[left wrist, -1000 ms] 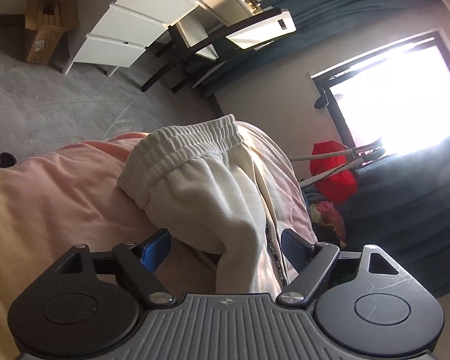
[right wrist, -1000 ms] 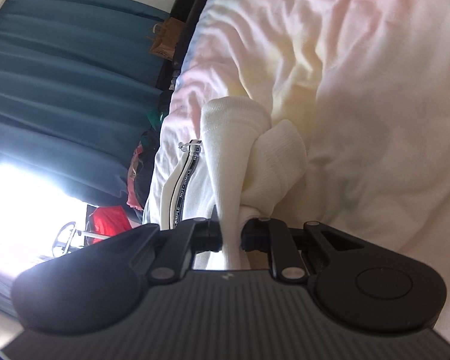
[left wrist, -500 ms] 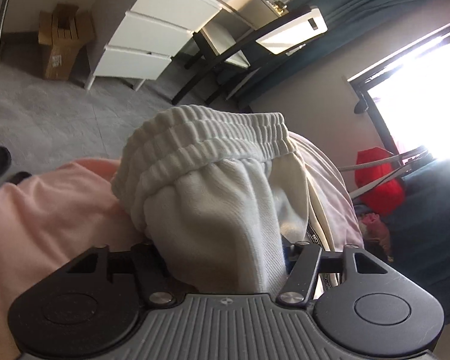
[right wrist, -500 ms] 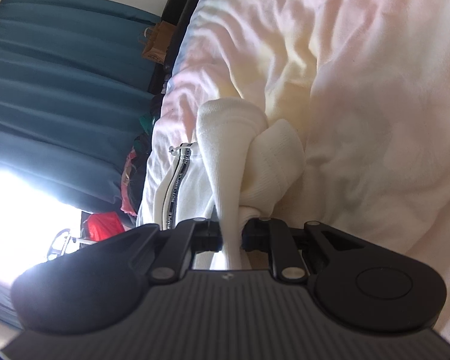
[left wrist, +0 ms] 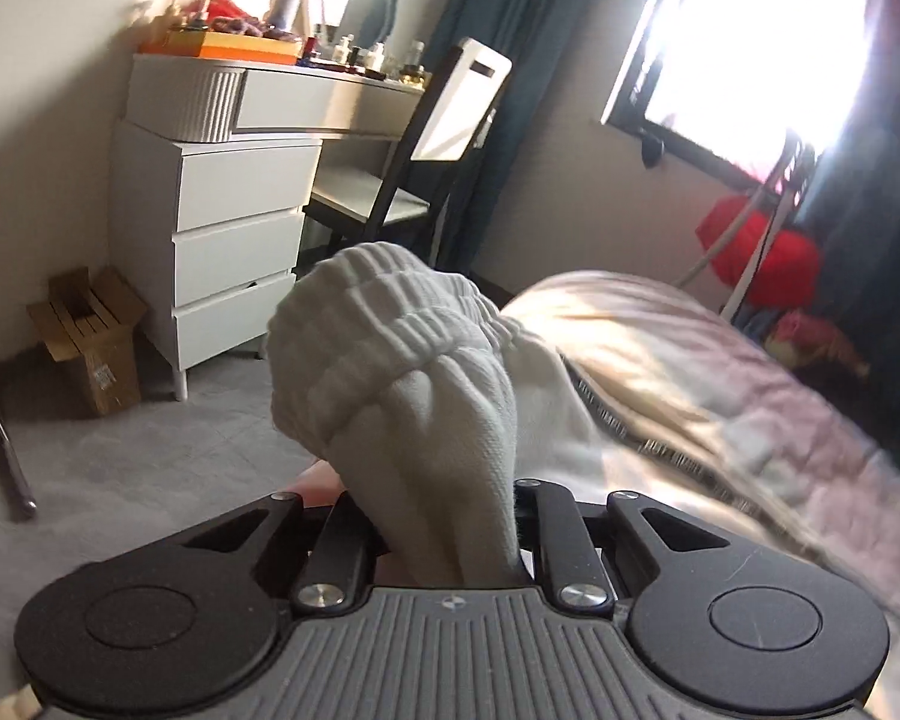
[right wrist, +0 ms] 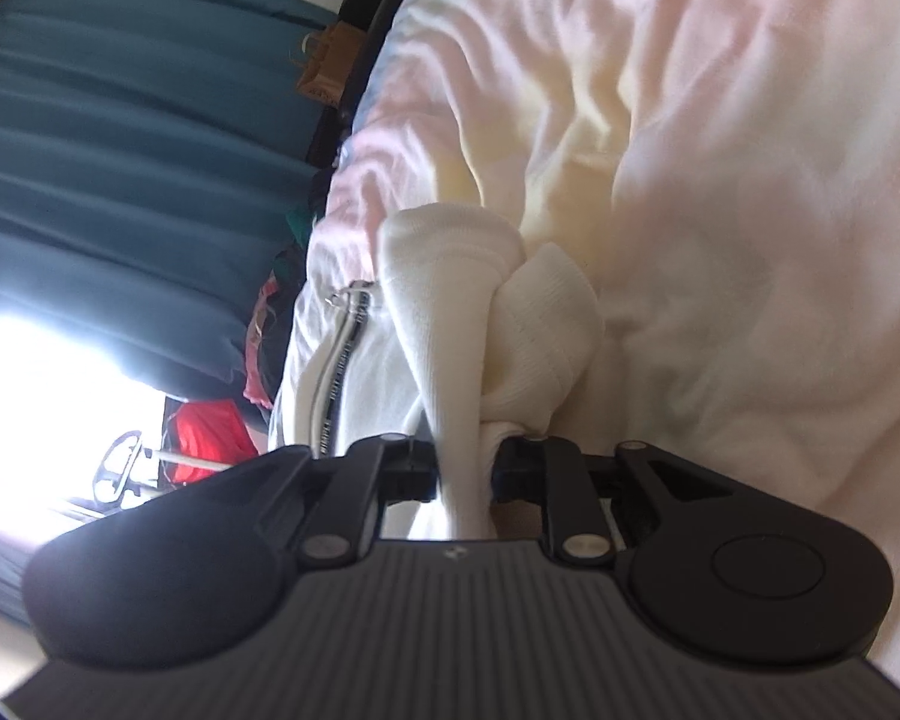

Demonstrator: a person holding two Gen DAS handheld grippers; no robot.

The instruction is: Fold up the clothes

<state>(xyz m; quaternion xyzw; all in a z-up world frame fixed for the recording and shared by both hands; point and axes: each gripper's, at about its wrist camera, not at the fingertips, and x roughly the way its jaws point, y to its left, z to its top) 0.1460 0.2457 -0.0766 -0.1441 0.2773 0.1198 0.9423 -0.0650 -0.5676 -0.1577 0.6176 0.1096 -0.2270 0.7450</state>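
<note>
White sweatpants (left wrist: pixel 414 372) with a ribbed elastic waistband and a black-lettered side stripe (right wrist: pixel 336 372) lie partly on a pink and cream bedspread (right wrist: pixel 720 192). My left gripper (left wrist: pixel 444 516) is shut on the bunched waistband end and holds it lifted above the bed edge. My right gripper (right wrist: pixel 465 468) is shut on a ribbed cuff (right wrist: pixel 450 300) of the same sweatpants, just above the bedspread. The rest of the cloth hangs between the two grippers.
A white drawer unit and vanity desk (left wrist: pixel 234 204) with a black chair (left wrist: pixel 426 168) stand past the bed. A cardboard box (left wrist: pixel 90 342) sits on the grey floor. Teal curtains (right wrist: pixel 120 150), a bright window (left wrist: pixel 762 42) and a red bag (left wrist: pixel 762 252) are beside the bed.
My left gripper closed on the waistband and lifted it, the view swinging up toward the desk and window. My right gripper kept its grip on the cuff and barely moved.
</note>
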